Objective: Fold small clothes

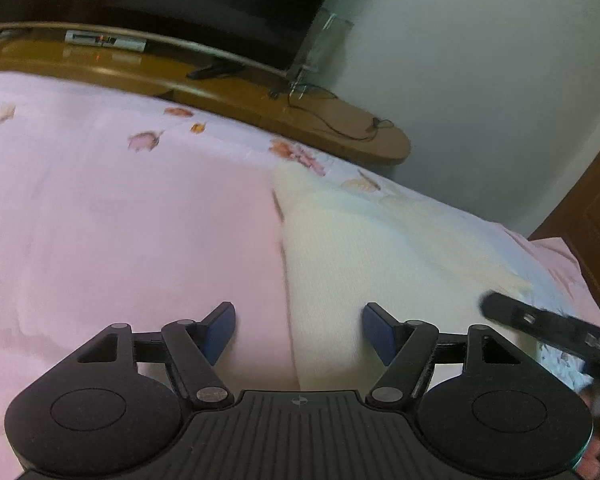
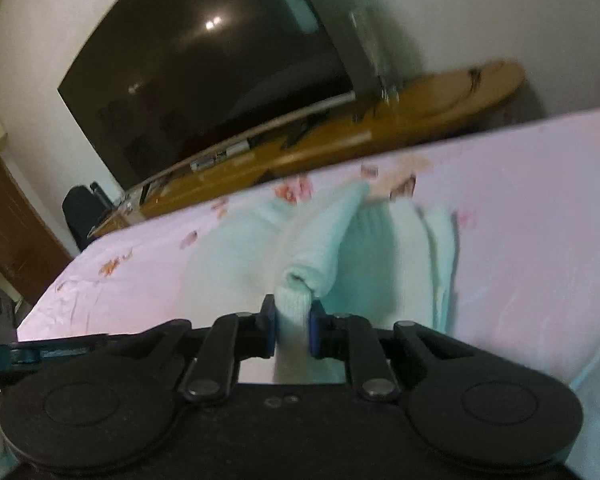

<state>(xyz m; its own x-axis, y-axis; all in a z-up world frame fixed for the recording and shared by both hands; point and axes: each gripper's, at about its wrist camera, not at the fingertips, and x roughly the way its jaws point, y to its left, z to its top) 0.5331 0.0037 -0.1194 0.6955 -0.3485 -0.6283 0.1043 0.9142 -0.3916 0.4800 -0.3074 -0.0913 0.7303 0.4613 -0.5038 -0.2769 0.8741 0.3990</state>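
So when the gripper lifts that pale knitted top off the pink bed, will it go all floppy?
Probably floppy: the pale ribbed knit top already bunches into soft folds where the right gripper pinches it. Likely light too, since one small pinch gathers it. It shouldn't slip much; the knit looks grippy.

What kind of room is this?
Most likely a bedroom: a bed with a pink flowered sheet faces a large dark television standing on a long wooden shelf against the wall.

Room setting: bed (image 2: 520, 200) in pink floral sheet; curved wooden shelf (image 2: 380, 128) beyond, toward 12 o'clock, bearing a dark television (image 2: 204, 80); white wall (image 1: 480, 80); brown door (image 1: 592, 216) at 3 o'clock.
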